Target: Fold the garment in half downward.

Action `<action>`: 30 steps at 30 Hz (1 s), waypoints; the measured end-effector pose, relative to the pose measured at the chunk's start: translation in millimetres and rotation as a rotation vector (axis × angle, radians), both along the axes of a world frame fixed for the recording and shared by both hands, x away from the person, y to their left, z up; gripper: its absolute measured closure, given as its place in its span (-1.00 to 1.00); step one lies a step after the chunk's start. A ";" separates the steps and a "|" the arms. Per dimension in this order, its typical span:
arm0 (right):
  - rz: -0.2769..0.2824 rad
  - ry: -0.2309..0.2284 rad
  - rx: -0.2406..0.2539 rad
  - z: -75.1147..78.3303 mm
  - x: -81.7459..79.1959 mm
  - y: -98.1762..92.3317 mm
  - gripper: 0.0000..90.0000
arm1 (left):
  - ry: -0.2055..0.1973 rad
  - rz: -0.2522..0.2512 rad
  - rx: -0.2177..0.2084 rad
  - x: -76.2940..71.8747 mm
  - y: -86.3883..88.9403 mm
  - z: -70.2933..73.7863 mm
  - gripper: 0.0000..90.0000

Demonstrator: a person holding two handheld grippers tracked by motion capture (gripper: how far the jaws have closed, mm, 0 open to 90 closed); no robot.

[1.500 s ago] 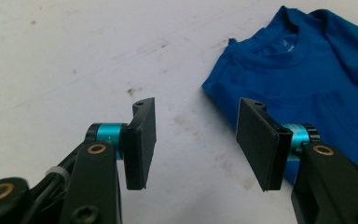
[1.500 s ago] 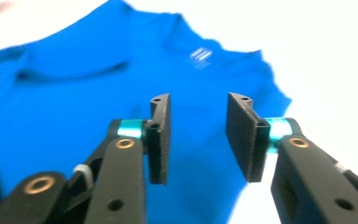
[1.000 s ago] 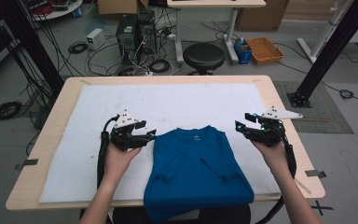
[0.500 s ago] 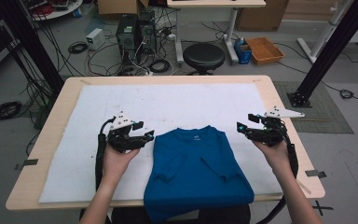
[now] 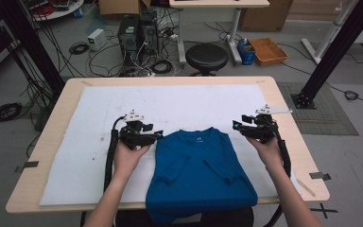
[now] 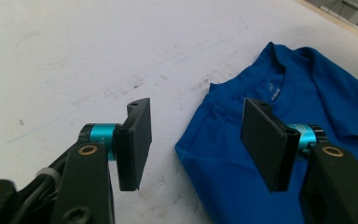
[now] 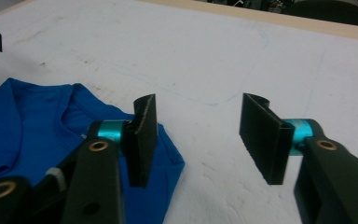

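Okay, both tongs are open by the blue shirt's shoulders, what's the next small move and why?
Probably lower both at once and close on the shoulder corners. The left tongs straddle the blue shirt's left shoulder edge, the right tongs sit just off its right corner; both are open, holding nothing. The sleeves look already folded in.

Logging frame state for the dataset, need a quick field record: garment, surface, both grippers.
garment: blue T-shirt, sleeves folded in, collar away from the person, hem over the near table edge
surface: white mat on wooden table
left gripper: open, at the shirt's left shoulder corner, nothing between its fingers
right gripper: open, at the right shoulder corner, holding nothing
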State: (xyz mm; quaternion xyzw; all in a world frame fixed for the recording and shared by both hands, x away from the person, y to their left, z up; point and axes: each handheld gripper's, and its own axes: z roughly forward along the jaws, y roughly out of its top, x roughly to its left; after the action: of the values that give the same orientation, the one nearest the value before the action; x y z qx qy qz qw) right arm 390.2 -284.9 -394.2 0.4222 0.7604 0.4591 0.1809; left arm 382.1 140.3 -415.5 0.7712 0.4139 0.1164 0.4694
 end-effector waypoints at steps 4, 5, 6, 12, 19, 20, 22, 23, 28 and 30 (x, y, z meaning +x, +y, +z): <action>0.023 0.042 -0.040 -10.8 10.2 14.4 0.12 | 0.062 0.002 0.015 9.8 -7.2 -9.7 0.02; 0.025 0.053 -0.055 -13.6 12.4 17.6 0.14 | 0.074 0.003 0.026 11.7 -9.5 -12.0 0.03; 0.025 0.053 -0.055 -13.6 12.4 17.6 0.14 | 0.074 0.003 0.026 11.7 -9.5 -12.0 0.05; 0.027 0.129 -0.133 -28.9 22.9 29.5 0.24 | 0.117 -0.024 0.074 22.9 -26.4 -22.2 0.07; 0.076 0.176 -0.237 -45.8 29.6 42.4 0.26 | 0.121 -0.048 0.139 25.3 -38.5 -27.3 0.10; 0.079 0.173 -0.246 -47.6 29.8 43.7 0.28 | 0.108 -0.047 0.159 24.5 -39.8 -27.0 0.15; 0.097 0.158 -0.256 -47.0 28.7 44.7 0.51 | 0.096 -0.047 0.185 23.5 -41.1 -26.6 0.25; 0.111 0.152 -0.260 -46.8 28.1 45.9 0.61 | 0.061 -0.039 0.233 21.3 -44.5 -26.2 0.32; 0.136 0.113 -0.308 -46.1 23.9 51.5 0.87 | 0.040 -0.050 0.252 19.1 -46.6 -25.8 0.73; 0.131 0.122 -0.286 -45.3 24.9 49.3 0.88 | 0.036 -0.061 0.261 18.7 -47.6 -25.1 0.78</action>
State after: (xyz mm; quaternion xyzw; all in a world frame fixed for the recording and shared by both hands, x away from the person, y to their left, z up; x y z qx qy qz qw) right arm 415.2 -235.6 -439.5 0.3688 0.8533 0.3308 0.1625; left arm 400.8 92.7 -440.6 0.8398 0.3800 0.1411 0.3611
